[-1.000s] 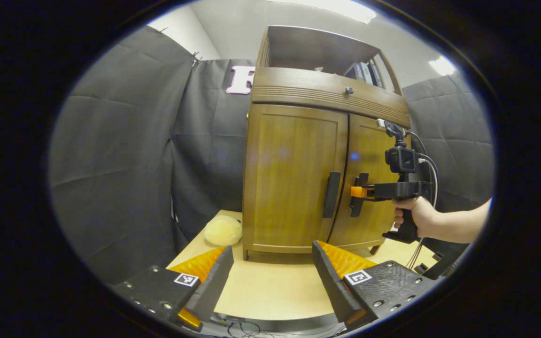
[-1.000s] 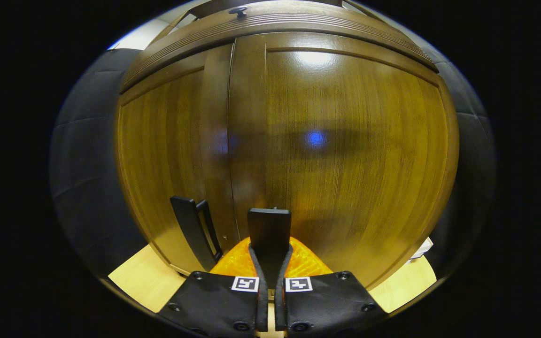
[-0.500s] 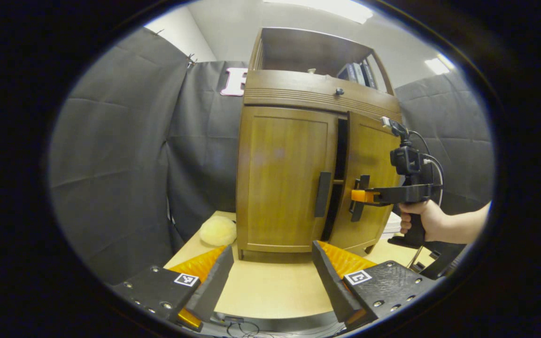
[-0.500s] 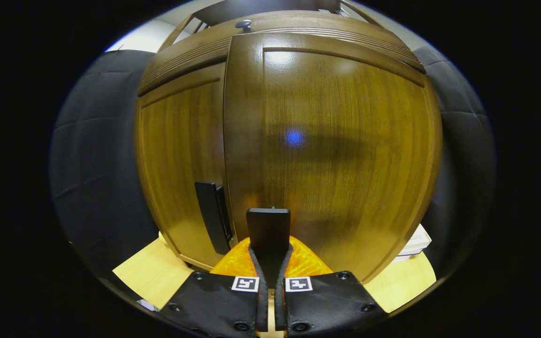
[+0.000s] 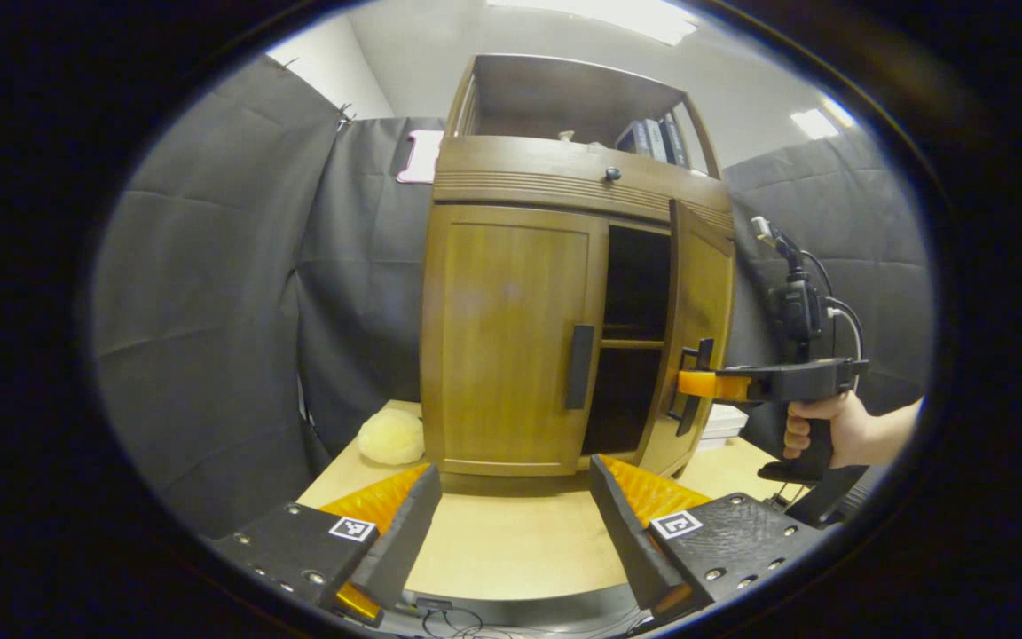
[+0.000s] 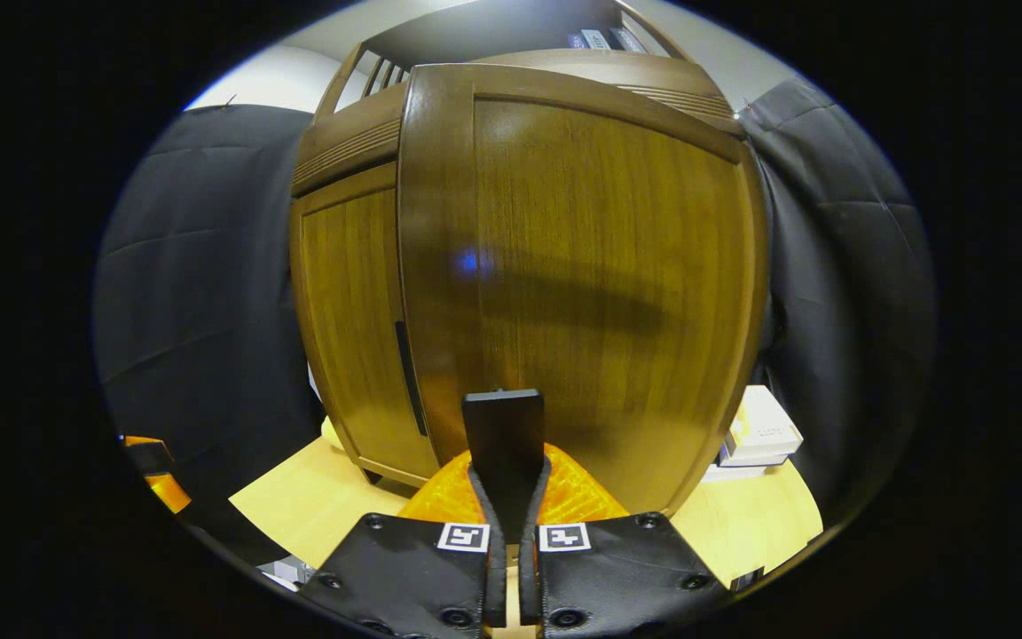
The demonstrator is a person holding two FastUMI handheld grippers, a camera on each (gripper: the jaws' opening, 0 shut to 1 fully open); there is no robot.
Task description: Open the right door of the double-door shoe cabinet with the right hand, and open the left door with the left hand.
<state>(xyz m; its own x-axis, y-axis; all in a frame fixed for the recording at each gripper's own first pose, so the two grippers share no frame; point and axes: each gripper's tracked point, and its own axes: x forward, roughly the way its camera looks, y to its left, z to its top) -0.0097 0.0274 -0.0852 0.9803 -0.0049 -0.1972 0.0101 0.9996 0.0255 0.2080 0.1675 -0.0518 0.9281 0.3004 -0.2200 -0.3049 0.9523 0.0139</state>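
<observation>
Right claw [image 6: 505,497] clenched on right door [image 6: 582,293] handle [image 6: 503,435], door ajar from cabinet [image 5: 511,337], shelf [image 5: 631,343] inside, left claw [image 5: 511,524] released before shut left door [image 5: 511,337], books [image 5: 653,138] atop.

Right tongs [image 6: 508,484] pinched closed (hand [image 5: 817,426] level); left tongs [image 5: 511,510] spread.
</observation>
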